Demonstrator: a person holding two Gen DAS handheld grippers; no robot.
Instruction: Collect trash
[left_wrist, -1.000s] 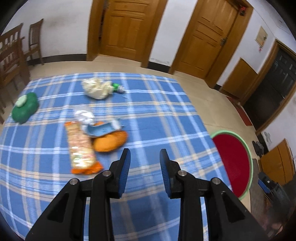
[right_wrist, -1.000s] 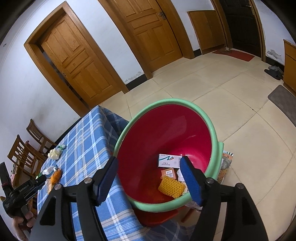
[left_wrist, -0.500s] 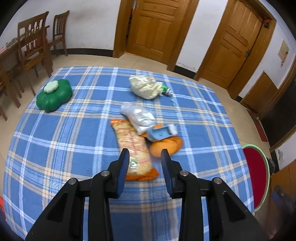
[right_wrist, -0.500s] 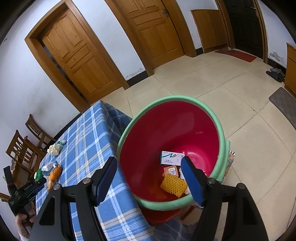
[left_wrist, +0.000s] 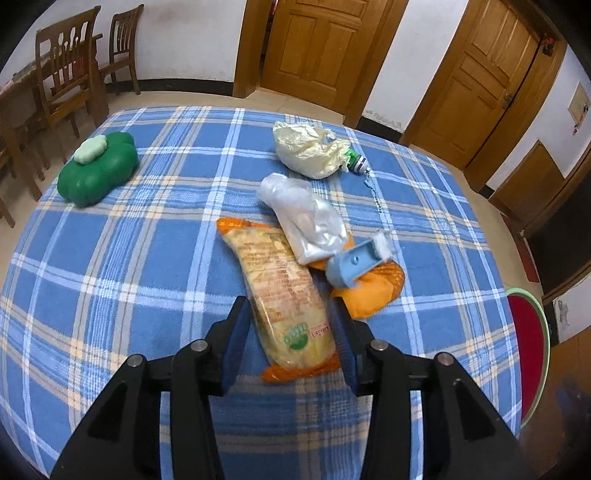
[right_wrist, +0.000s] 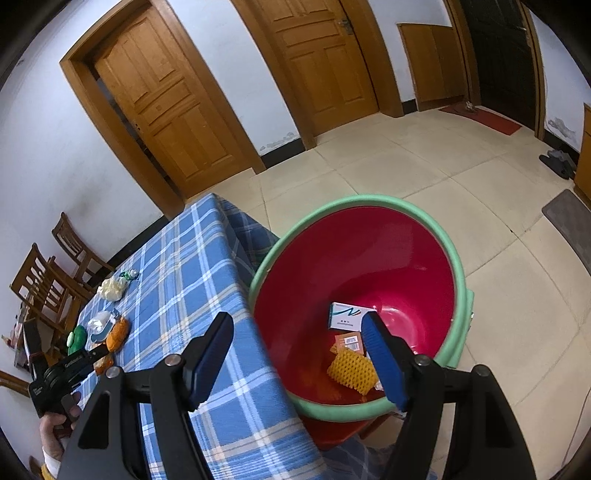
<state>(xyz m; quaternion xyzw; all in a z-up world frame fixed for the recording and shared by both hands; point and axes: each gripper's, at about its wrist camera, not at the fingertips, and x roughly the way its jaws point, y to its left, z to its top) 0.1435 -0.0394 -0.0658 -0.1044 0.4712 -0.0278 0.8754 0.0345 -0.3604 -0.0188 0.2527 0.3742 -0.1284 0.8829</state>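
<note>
Left hand-held gripper (left_wrist: 291, 339): jaws opening, astride near end of snack packet (left_wrist: 284, 291), pads not pressing.
Snack packet: flat mid-tabletop (left_wrist: 110, 258), among wrappers.
Right hand-held gripper (right_wrist: 299, 358): jaws wide, empty, above red bin (right_wrist: 369, 258) off the tabletop edge.

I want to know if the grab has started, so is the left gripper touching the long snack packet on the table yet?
Cannot tell. In the left wrist view the snack packet lies between the left gripper's opening jaws, but no clear gap or contact shows.
</note>
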